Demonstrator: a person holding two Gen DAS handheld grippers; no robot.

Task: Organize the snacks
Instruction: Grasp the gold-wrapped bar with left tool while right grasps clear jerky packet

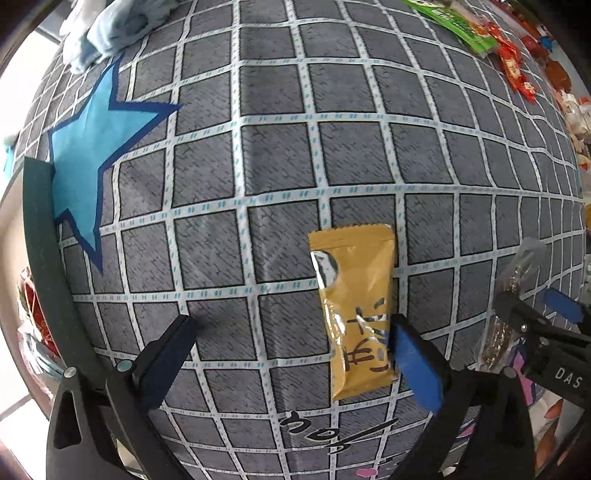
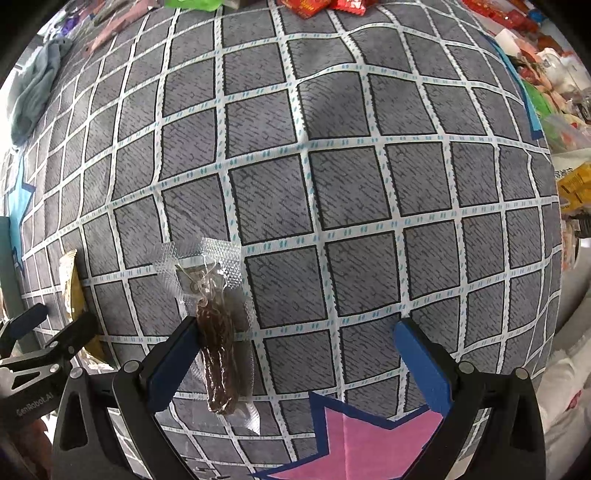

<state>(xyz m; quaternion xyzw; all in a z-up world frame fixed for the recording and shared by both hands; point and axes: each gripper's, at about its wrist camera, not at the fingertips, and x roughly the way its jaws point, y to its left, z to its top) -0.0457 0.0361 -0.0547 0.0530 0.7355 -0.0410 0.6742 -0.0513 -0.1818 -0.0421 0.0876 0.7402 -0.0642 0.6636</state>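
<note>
Gold sachet [image 1: 354, 314] lengthwise along my left tongs [image 1: 291, 345], against right pad; clear jerky pack [image 2: 218, 343] likewise against left pad of my right tongs [image 2: 295, 345]. Both tongs released.

Grey cloth [image 1: 277, 166] with white grid lines seen spread across whole surface, bulging in fisheye. Light blue star patch [image 1: 88, 155] with dark blue outline printed at cloth's left side. Pink star patch [image 2: 369, 439] with dark blue border printed at near edge. Dark cursive lettering [image 1: 332, 424] printed low on cloth. Crumpled pale blue fabric [image 1: 107, 26] left bunched at far left corner; same fabric [image 2: 33, 88] seen at upper left in right view.
</note>
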